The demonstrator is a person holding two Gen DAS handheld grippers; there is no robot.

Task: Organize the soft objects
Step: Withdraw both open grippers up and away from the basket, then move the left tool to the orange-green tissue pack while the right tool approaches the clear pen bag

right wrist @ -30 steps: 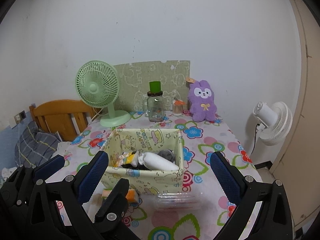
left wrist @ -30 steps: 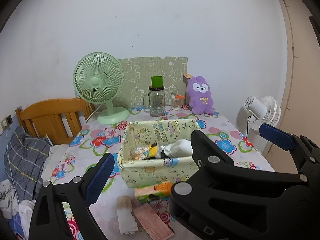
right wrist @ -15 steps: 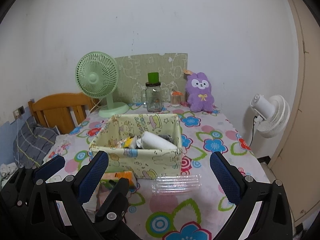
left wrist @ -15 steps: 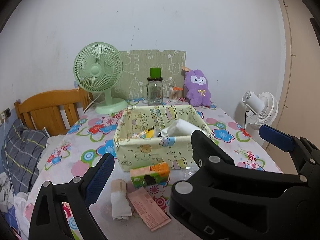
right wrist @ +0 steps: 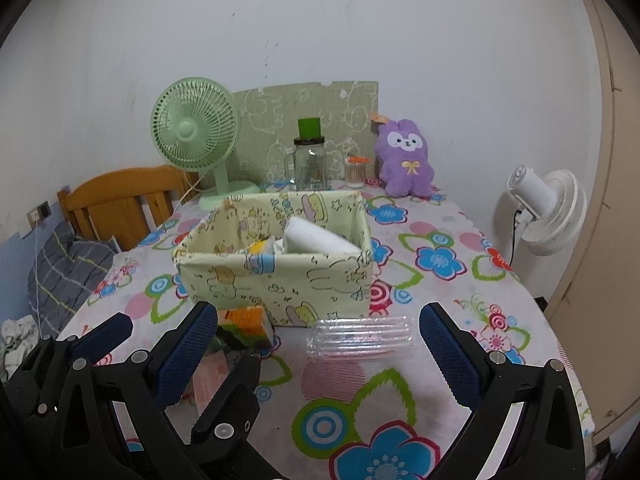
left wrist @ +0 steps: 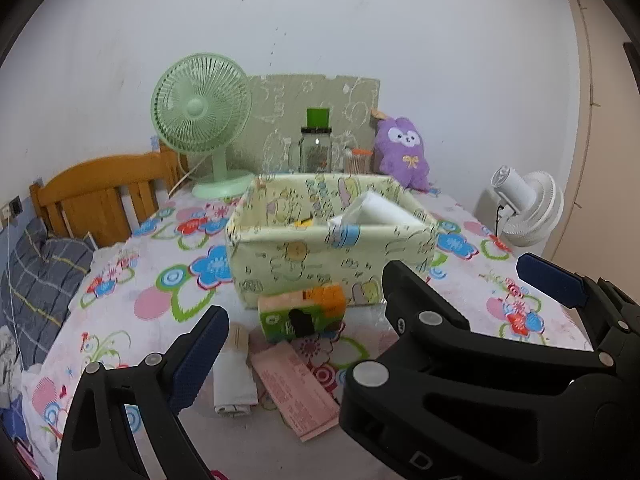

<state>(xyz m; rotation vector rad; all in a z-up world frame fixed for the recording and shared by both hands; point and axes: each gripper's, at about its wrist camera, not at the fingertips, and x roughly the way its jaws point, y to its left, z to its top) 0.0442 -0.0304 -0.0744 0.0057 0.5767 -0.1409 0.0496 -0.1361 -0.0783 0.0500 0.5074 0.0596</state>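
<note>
A pale yellow cartoon-print fabric box [left wrist: 312,256] [right wrist: 280,276] stands mid-table, holding a white rolled item [left wrist: 380,212] [right wrist: 316,238] and small yellow things. In front of it lie a green-and-orange tissue pack [left wrist: 304,312] [right wrist: 248,320], a folded white cloth [left wrist: 234,384], a pink packet [left wrist: 296,392] and a clear plastic packet [right wrist: 360,336]. A purple plush bunny [left wrist: 402,154] [right wrist: 406,160] sits at the back wall. My left gripper [left wrist: 320,320] hangs open and empty before the tissue pack. Close on its right, my right gripper [right wrist: 316,320] is open and empty before the clear packet, and it hides the left gripper's right finger.
At the back of the floral tablecloth [right wrist: 436,260] stand a green desk fan [left wrist: 200,116], a glass jar with a green lid [left wrist: 316,148] and a small toothpick jar [right wrist: 356,170]. A white fan [left wrist: 524,208] stands off the right edge, a wooden headboard [left wrist: 92,196] and bedding on the left.
Both grippers have drawn back and lower from the box, so more of the near table and the items in front of it show. Both stayed open.
</note>
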